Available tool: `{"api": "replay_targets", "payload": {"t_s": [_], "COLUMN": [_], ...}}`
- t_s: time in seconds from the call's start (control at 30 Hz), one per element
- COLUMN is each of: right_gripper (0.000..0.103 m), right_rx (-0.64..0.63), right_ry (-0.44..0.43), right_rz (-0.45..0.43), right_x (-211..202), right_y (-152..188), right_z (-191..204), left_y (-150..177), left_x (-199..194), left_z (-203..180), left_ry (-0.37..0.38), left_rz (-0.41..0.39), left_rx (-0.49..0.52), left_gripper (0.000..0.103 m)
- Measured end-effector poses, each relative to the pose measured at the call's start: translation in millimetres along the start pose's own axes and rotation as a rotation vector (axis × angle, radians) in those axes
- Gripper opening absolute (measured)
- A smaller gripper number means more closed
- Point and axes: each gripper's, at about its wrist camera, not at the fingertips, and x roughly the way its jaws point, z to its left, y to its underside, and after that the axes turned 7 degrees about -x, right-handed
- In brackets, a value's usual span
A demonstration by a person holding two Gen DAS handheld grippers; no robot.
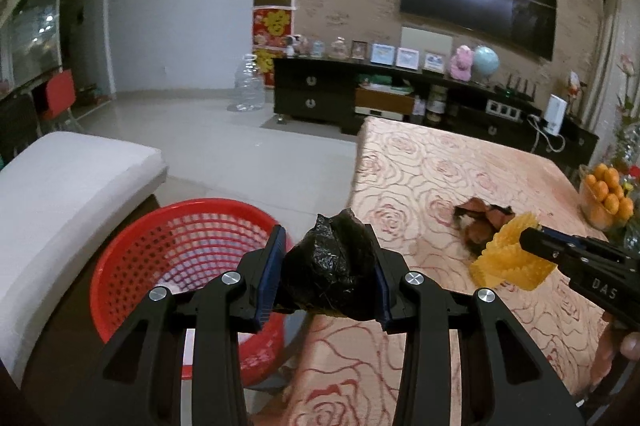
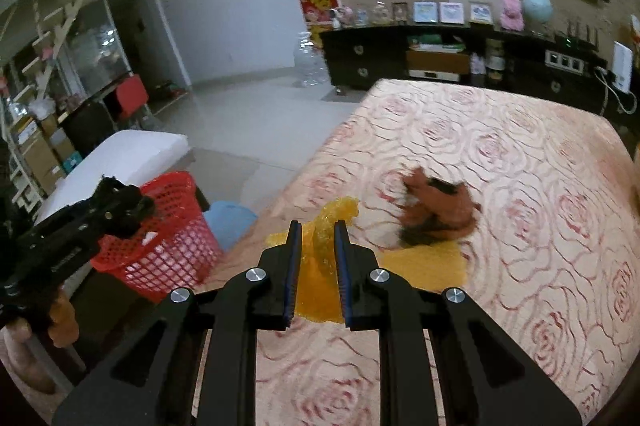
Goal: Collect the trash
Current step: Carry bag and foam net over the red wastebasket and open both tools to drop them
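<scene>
My left gripper (image 1: 329, 266) is shut on a crumpled black plastic bag (image 1: 330, 268) and holds it above the table's left edge, just right of the red mesh basket (image 1: 160, 250). My right gripper (image 2: 317, 262) is shut on a yellow bubble-wrap piece (image 2: 320, 266) and holds it just above the rose-patterned tablecloth (image 2: 520, 226). The right gripper (image 1: 536, 240) and the yellow piece (image 1: 508, 258) also show in the left wrist view. A brown crumpled wrapper (image 2: 436, 210) lies on the table beyond the yellow piece; it also shows in the left wrist view (image 1: 482, 220). The basket (image 2: 168, 242) and left gripper (image 2: 120, 206) show in the right wrist view.
A white cushioned bench (image 1: 60, 194) stands left of the basket. A bowl of oranges (image 1: 606, 198) sits at the table's right edge. A dark TV cabinet (image 1: 400, 98) and a large water bottle (image 1: 248, 84) stand at the far wall. A blue object (image 2: 230, 222) lies beside the basket.
</scene>
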Motion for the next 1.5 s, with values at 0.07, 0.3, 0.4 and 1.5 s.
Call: {"api": "replay_targets", "payload": {"t_s": [0.07, 0.3, 0.4, 1.5], "right_gripper": [0.017, 0.017, 0.017, 0.018], "right_rx": [-0.011, -0.047, -0.073, -0.151], "right_ry": [-0.012, -0.077, -0.097, -0.397], "right_rz": [-0.005, -0.012, -0.013, 0.098], "right_x": [2, 17, 23, 112], "right_y": [-4, -23, -32, -76], "right_z": [8, 42, 57, 160], "left_y": [-2, -9, -12, -10], "left_x": [-1, -4, -4, 32], "left_z": [6, 35, 49, 138], "left_ry": [-0.022, -0.078, -0.098, -0.252], "left_rz": [-0.009, -0.022, -0.021, 0.073], "left_rx": [-0.003, -0.052, -0.084, -0.257], "left_gripper": [0.037, 0.037, 0.037, 0.037]}}
